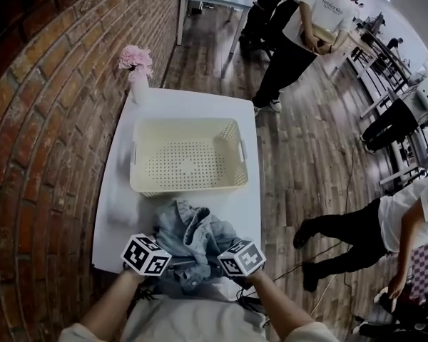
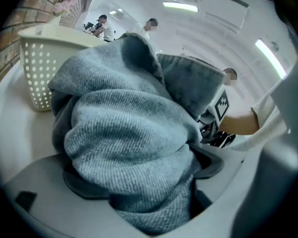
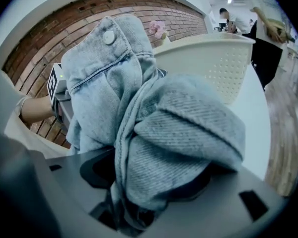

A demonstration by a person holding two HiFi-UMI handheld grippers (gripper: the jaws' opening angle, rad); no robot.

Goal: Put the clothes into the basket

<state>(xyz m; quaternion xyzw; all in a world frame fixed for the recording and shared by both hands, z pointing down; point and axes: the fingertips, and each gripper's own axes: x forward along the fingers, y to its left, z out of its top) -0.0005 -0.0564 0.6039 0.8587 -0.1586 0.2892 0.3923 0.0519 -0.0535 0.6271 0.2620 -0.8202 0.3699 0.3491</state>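
Pink flowers [image 1: 135, 58] beside brick wall [image 1: 50, 120]

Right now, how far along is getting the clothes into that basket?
Nothing done yet: the basket is empty. In hand: the left gripper and right gripper grip the denim garment at the table edge. Left: carrying it into the basket.

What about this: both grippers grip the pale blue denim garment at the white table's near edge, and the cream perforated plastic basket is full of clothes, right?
No: the head view shows the cream perforated plastic basket empty. The left gripper and right gripper do grip the pale blue denim garment at the near edge of the white table.
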